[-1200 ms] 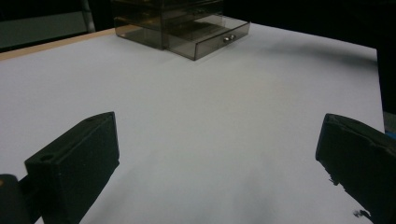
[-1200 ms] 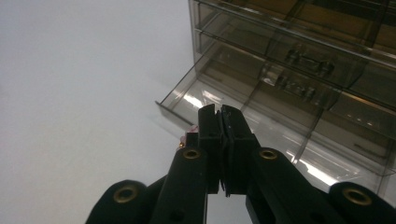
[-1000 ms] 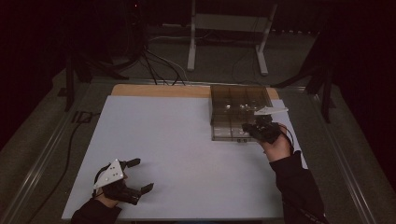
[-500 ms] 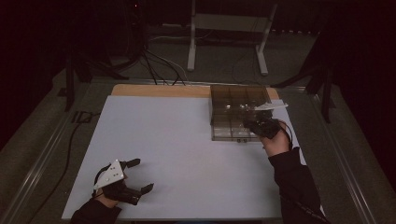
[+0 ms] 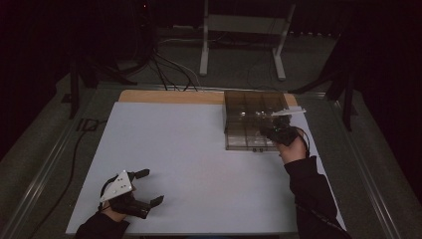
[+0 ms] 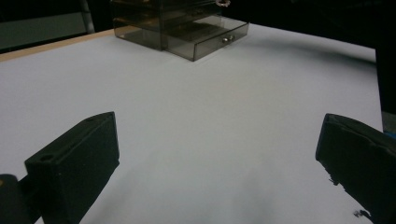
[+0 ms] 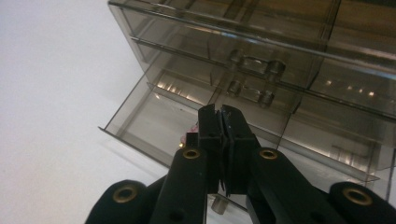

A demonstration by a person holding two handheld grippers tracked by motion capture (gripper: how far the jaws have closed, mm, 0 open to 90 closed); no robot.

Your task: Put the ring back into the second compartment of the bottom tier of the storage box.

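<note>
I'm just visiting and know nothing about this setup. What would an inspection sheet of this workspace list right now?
Surface: white sheet over a table with a wooden far edge.
Job's things: smoky clear drawer box at the far right; its bottom drawer is pulled out.
Clutter: nothing seen.
Grippers: right gripper over the pulled-out drawer, jaws pressed together; something small and pinkish shows beside them, too little to identify. Left gripper rests near the front left, jaws wide open, holding nothing.
Cables: a cable runs along the table's left side; more cables on the floor beyond.
Surroundings: dark room, white stand behind the table.
</note>
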